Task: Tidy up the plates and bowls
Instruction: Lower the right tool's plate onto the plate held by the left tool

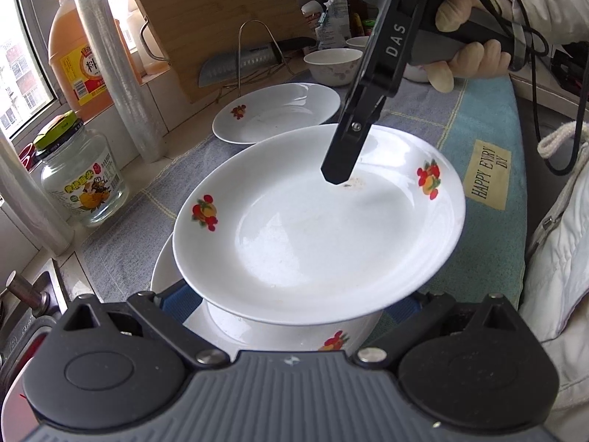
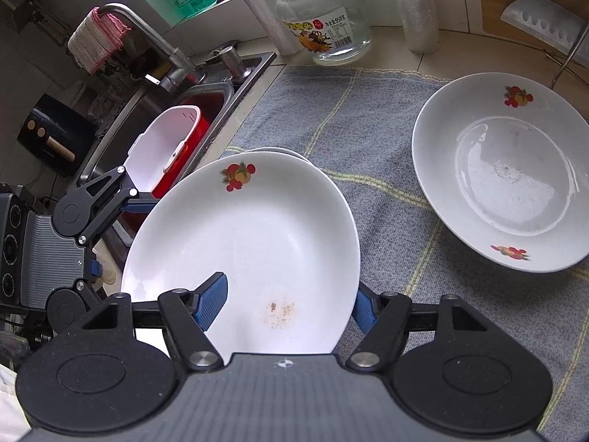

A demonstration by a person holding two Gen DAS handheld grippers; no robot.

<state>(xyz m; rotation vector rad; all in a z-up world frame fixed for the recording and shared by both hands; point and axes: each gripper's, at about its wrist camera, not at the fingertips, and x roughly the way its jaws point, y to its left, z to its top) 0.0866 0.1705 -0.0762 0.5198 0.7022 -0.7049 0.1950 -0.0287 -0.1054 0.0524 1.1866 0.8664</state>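
Now the right gripper (image 2: 287, 305) has its blue fingers (image 2: 211, 304) clamped on the near rim of a fruit-patterned plate (image 2: 250, 243), while the left gripper (image 2: 92, 235) fingers' state cannot be told.

Daylight, bright and cool. It comes in through the window (image 1: 25, 59) at the far left of the tabletop, where the panes are blown out white. The white plate (image 1: 316, 228) shows soft glare across its well and a faint shadow under the black arm above it. The second plate (image 2: 504, 173) carries a sharp curved glint. Strong fisheye bending at the edges; corners are dark. Focus crisp, no motion blur.
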